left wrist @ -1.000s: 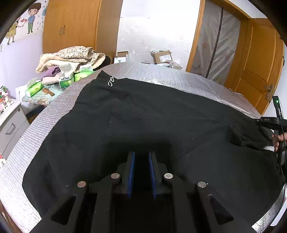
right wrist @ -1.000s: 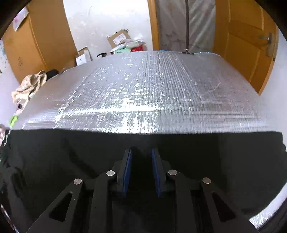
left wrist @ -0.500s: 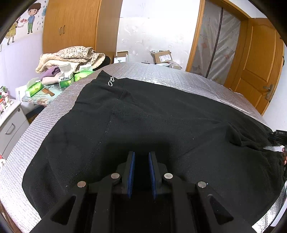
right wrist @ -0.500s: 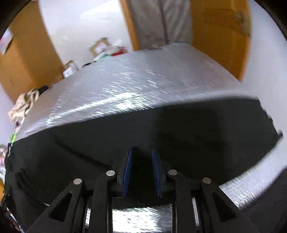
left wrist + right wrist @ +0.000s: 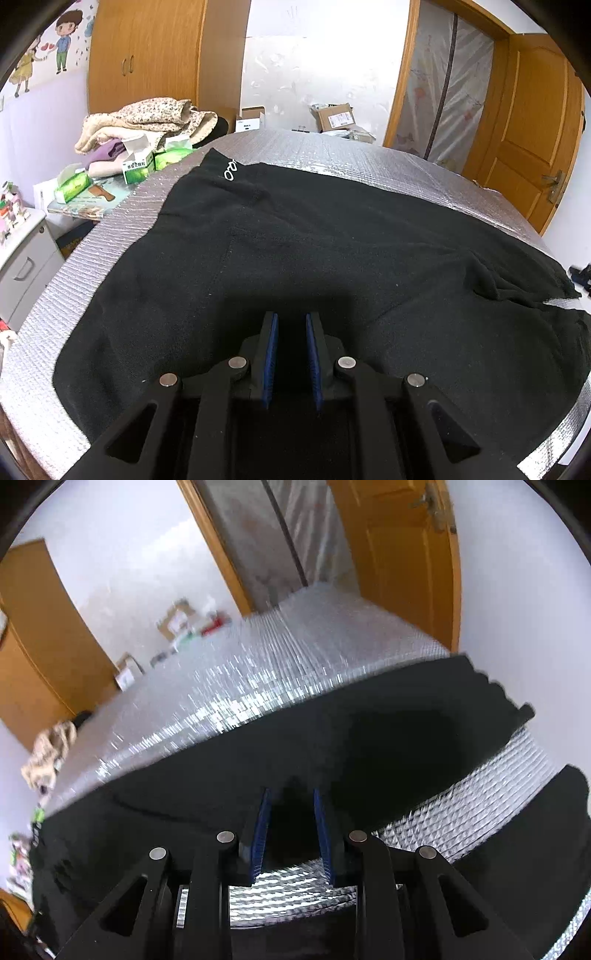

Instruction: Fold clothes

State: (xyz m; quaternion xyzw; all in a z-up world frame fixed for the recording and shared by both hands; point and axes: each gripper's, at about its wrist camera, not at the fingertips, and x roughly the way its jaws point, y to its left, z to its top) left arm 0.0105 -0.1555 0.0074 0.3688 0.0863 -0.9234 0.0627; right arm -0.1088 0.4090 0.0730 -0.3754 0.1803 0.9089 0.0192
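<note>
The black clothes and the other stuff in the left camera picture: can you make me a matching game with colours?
Things:
1. garment
2. bed cover
3. tissue boxes
4. door

Colours:
A. green and white
B. orange-brown wood
C. black
D. shiny silver

Pairs: 1-C, 2-D, 3-A, 4-B

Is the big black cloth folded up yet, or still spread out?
Mostly spread out. The black fabric garment lies flat across the silver quilted table cover; only its right edge looks bunched.
</note>
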